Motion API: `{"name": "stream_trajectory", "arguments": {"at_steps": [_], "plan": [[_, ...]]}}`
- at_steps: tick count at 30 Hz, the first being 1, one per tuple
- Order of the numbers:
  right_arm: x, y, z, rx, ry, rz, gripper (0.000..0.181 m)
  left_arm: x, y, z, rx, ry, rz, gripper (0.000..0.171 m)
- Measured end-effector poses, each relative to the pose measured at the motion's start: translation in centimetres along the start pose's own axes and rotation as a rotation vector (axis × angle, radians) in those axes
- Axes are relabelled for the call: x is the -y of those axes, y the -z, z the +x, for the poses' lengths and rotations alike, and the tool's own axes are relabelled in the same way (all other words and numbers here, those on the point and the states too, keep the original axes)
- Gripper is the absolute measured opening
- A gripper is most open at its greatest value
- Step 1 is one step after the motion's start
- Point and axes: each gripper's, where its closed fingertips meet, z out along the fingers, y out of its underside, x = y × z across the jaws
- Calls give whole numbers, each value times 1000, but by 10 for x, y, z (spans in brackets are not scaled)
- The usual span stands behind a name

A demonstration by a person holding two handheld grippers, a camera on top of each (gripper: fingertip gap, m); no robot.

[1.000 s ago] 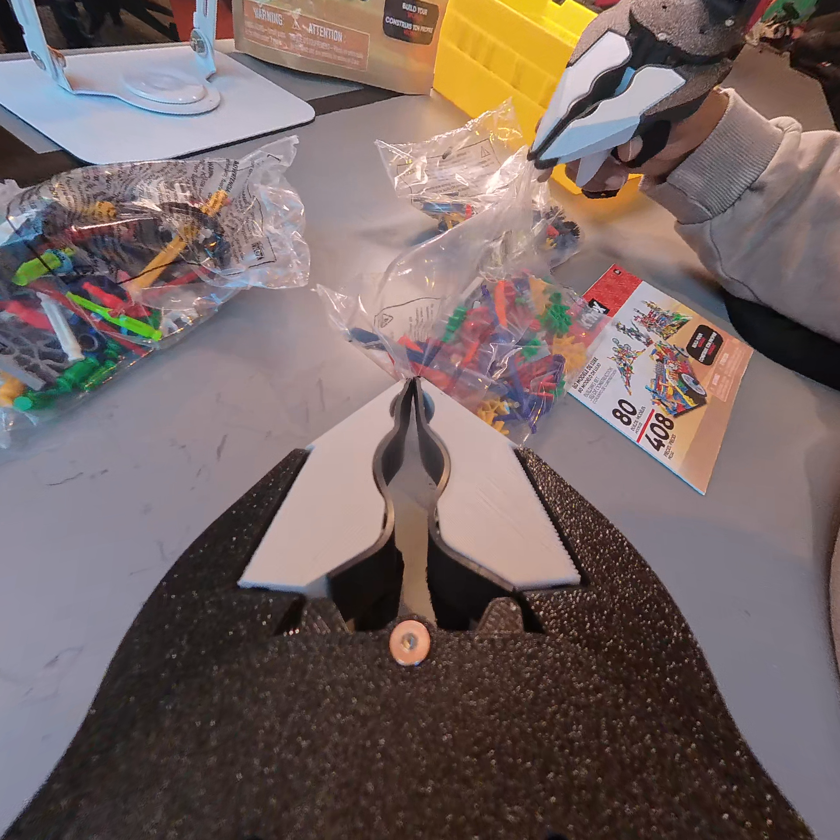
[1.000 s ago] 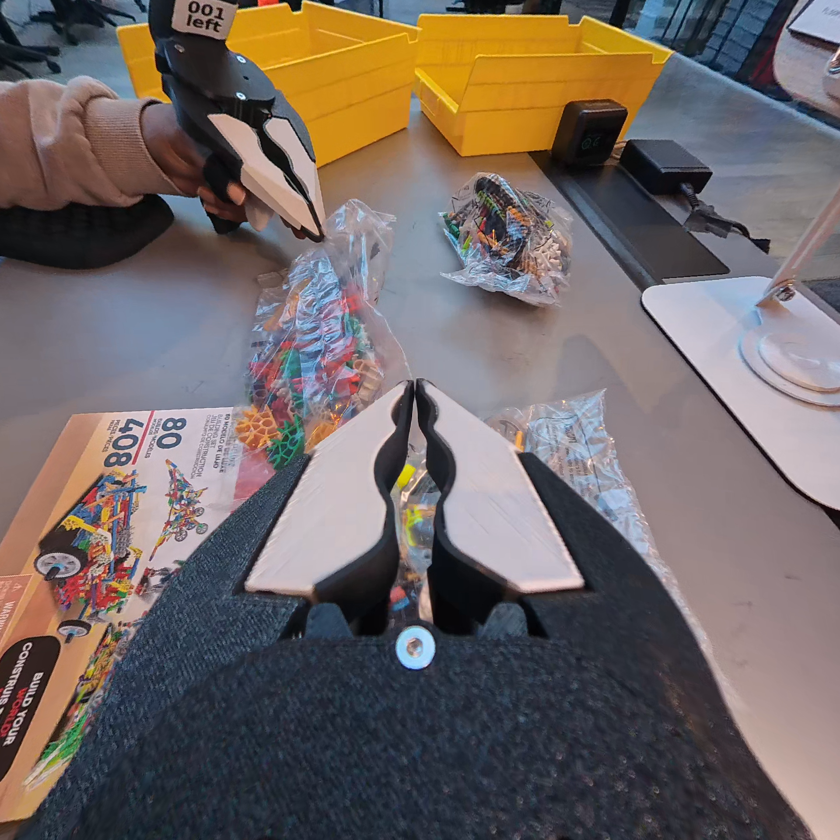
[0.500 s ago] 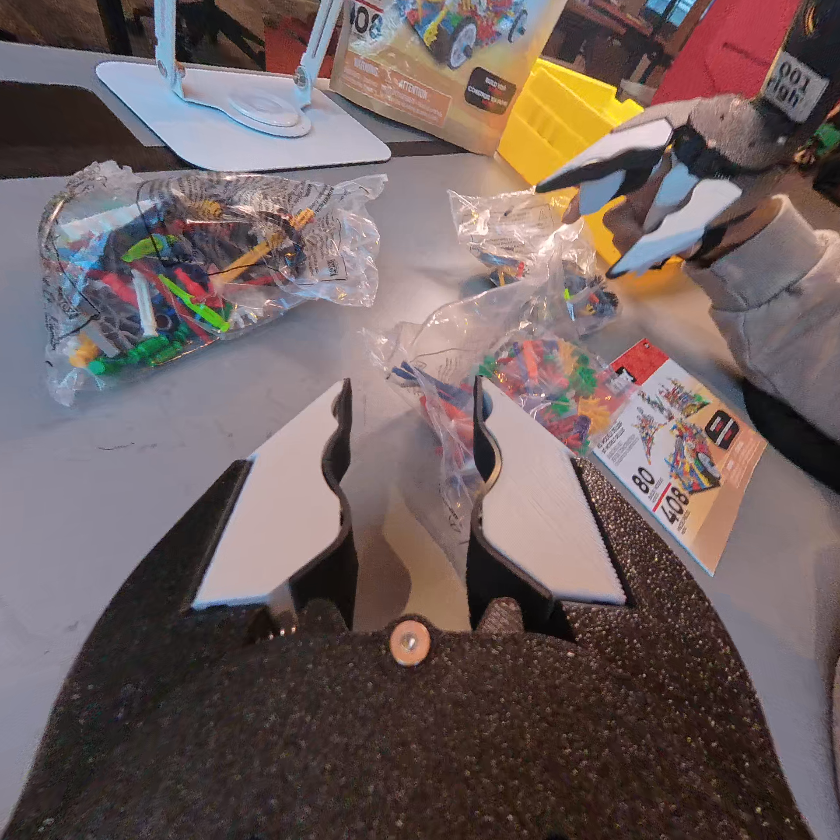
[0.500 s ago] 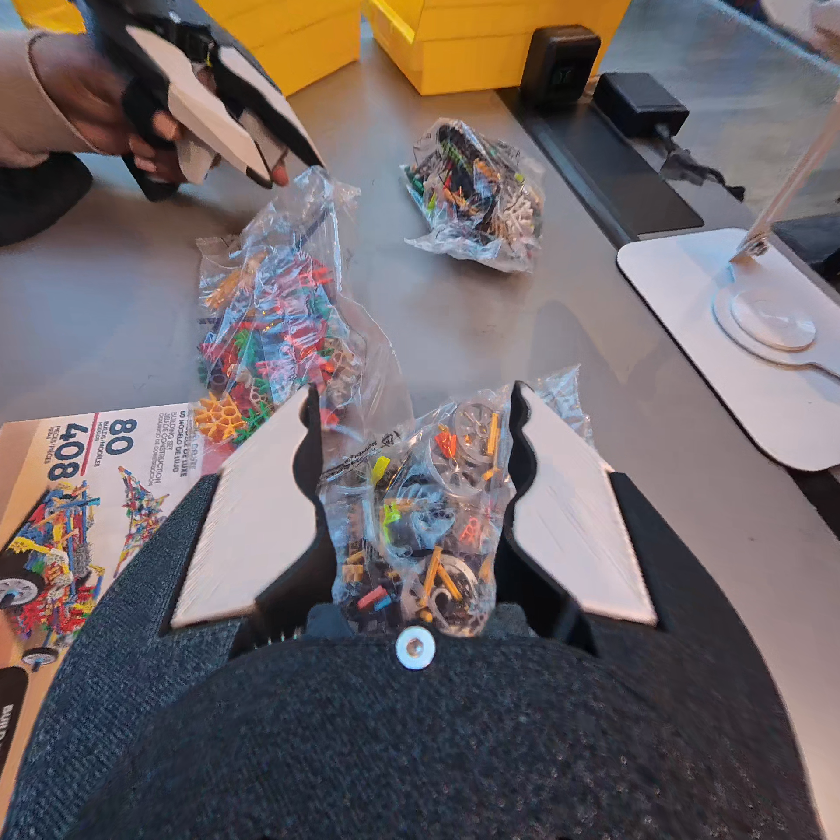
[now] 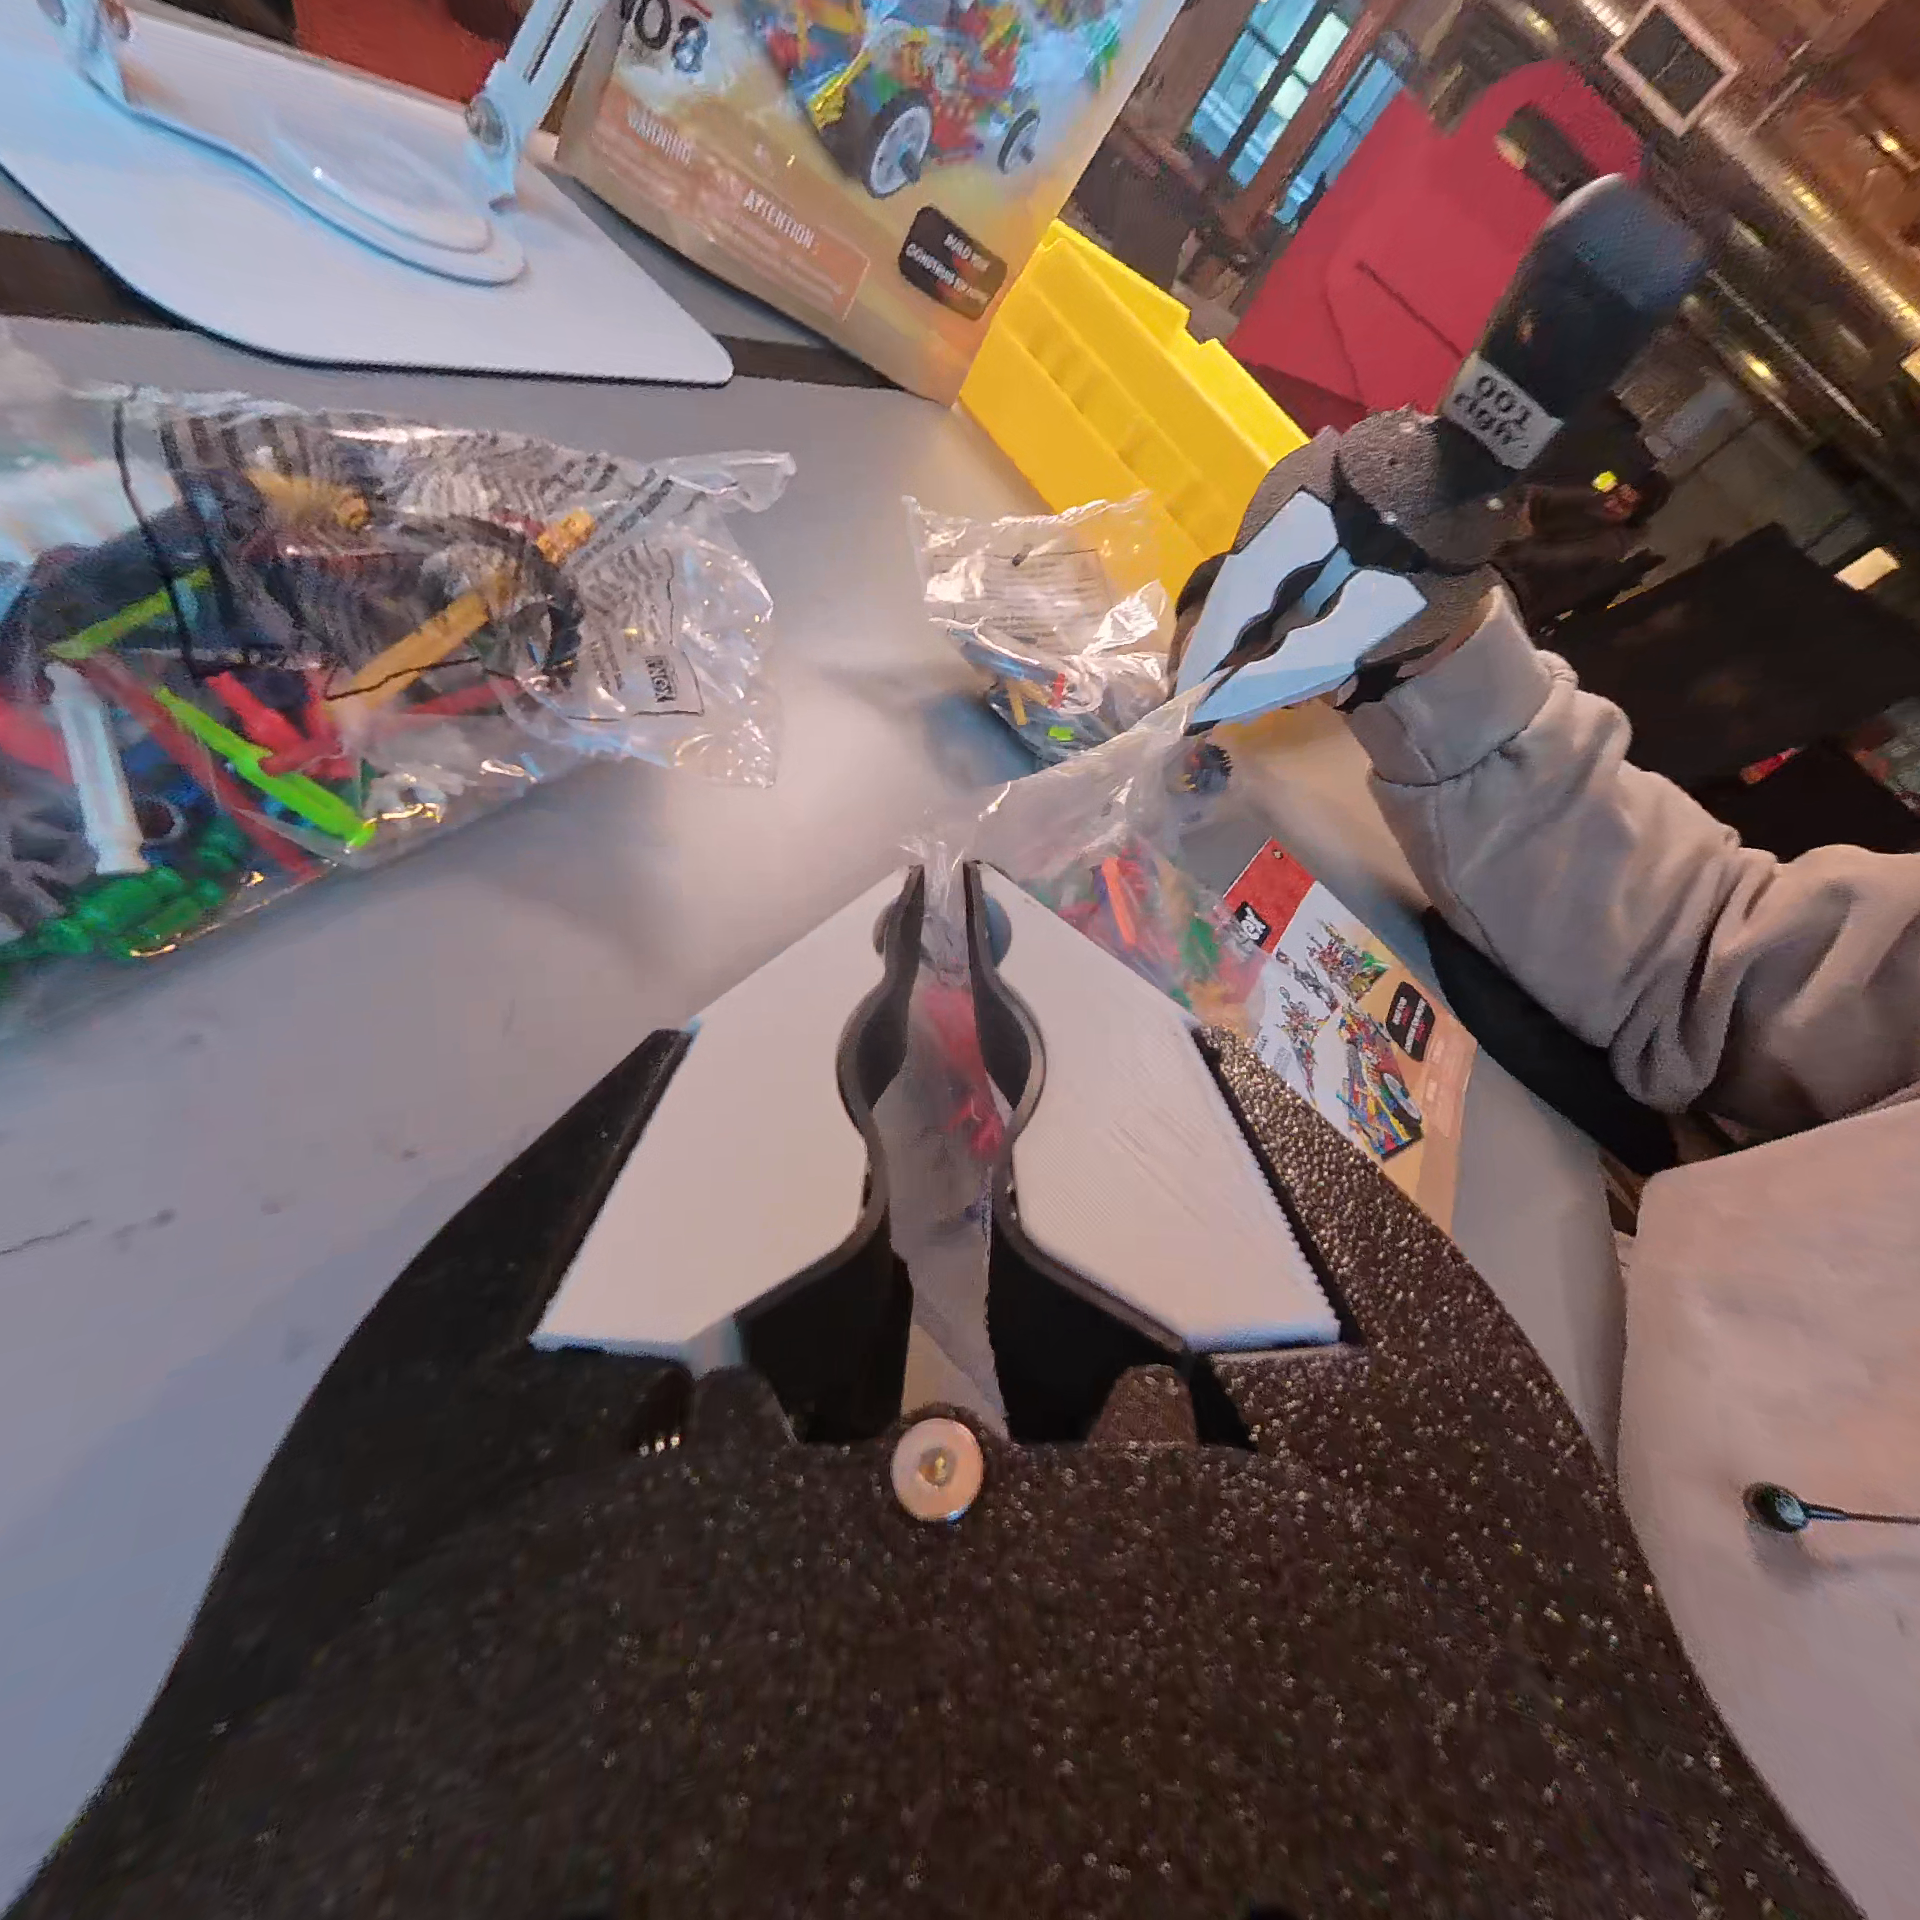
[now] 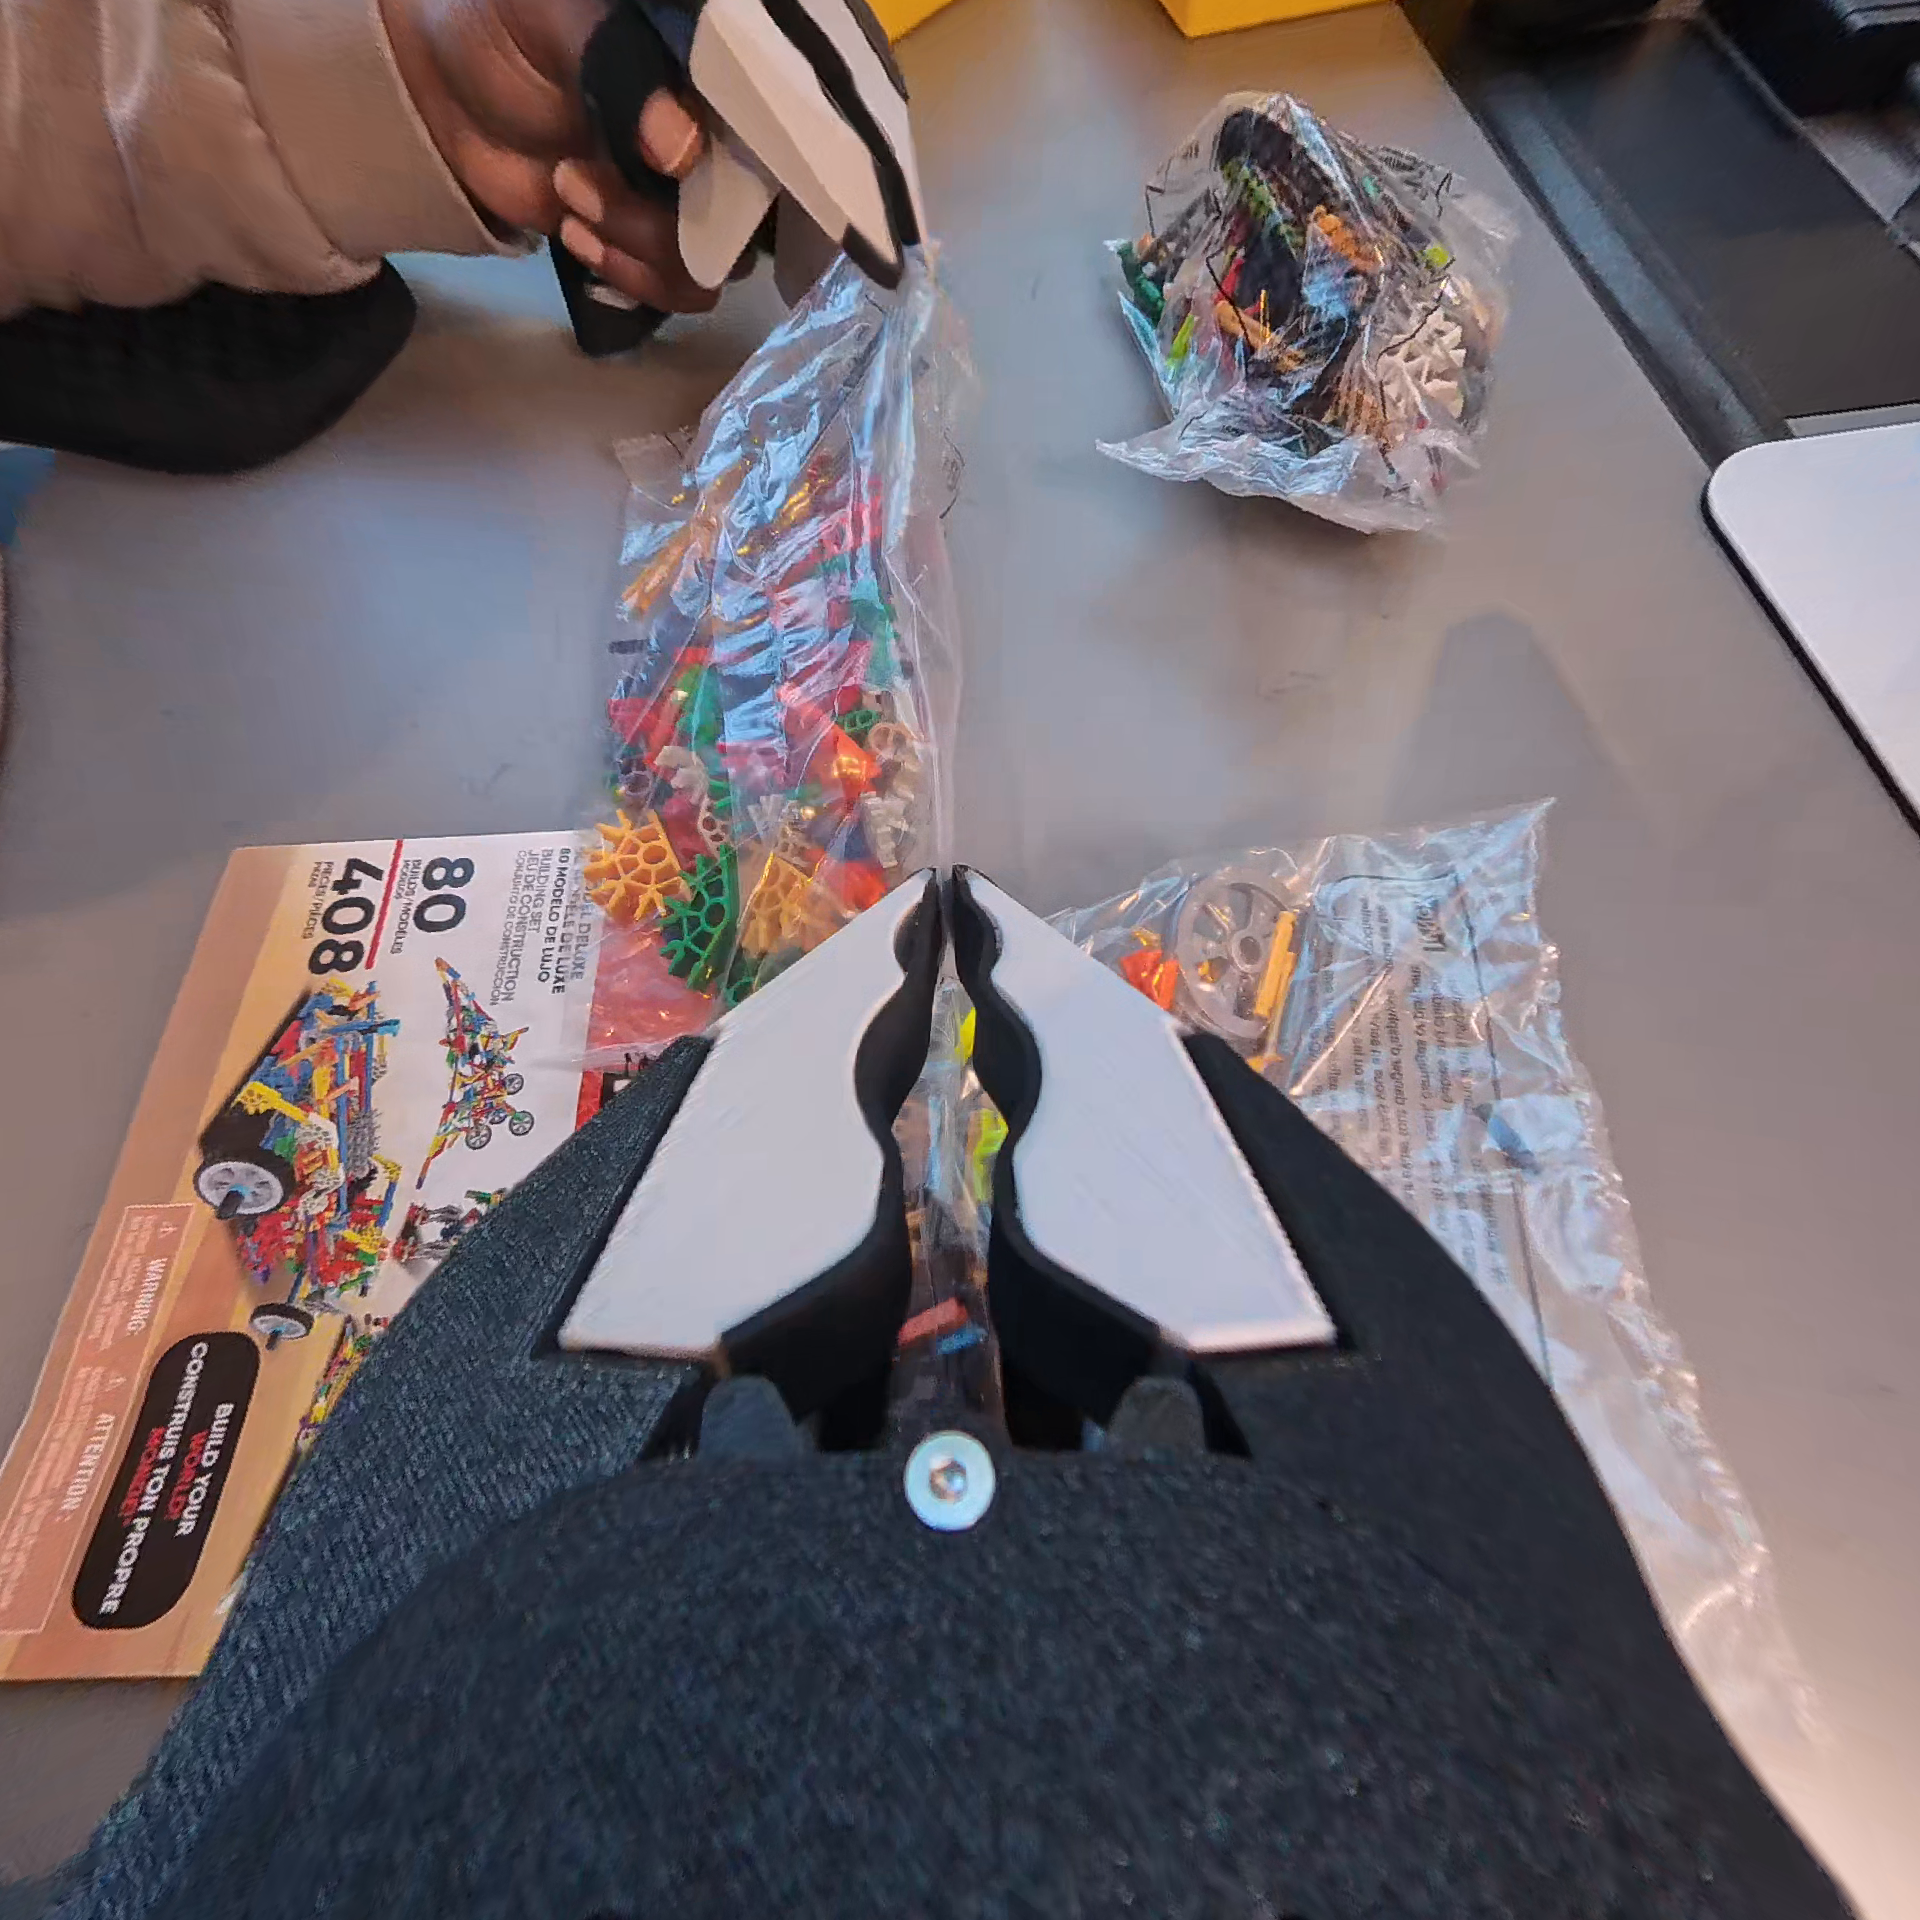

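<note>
A clear plastic bag of small coloured building pieces (image 6: 769, 623) lies stretched between both grippers above the grey table (image 6: 312, 644). My left gripper (image 5: 943, 873) is shut on one end of the bag (image 5: 1101, 831); it also shows at the top of the right wrist view (image 6: 894, 249). My right gripper (image 6: 943, 878) is shut on the bag's other end, and it shows in the left wrist view (image 5: 1200, 707), pinching the plastic. The bag's contents hang near my right gripper's tips.
A printed booklet (image 6: 343, 1091) lies under the bag's end. A small bag with a grey wheel (image 6: 1382, 997) lies beneath my right gripper. A large bag of rods (image 5: 312, 665), a toy box (image 5: 831, 135), a yellow bin (image 5: 1101, 395) and a white stand base (image 5: 364, 260) are nearby. My right fingertips sit around 15 centimetres from my left ones.
Both grippers were open half a second ago and are now shut on opposite ends of the coloured-pieces bag, which is pulled taut between them.
</note>
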Motion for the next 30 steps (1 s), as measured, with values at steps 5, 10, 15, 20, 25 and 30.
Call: {"name": "stream_trajectory", "arguments": {"at_steps": [5, 10, 15, 20, 25, 30], "plan": [[4, 9, -7, 69, -21, 71, 0, 4, 13, 9, -32, -58, 54, 0], [7, 13, -7, 75, -18, 118, 0, -1, 17, 8, 9, -92, 40, 0], [15, 17, 2, 8, -1, 170, 0, -6, 18, 1, 71, -126, 19, 0], [30, 30, 17, -85, -50, 227, 76, -8, 23, -8, 124, -140, 8, 0], [45, 50, 40, -268, -27, 312, 82, -7, 28, -20, 233, -175, 1, 0], [40, 81, 65, -462, -79, 283, 54, -2, 46, -45, 455, -241, -11, 0]]}}
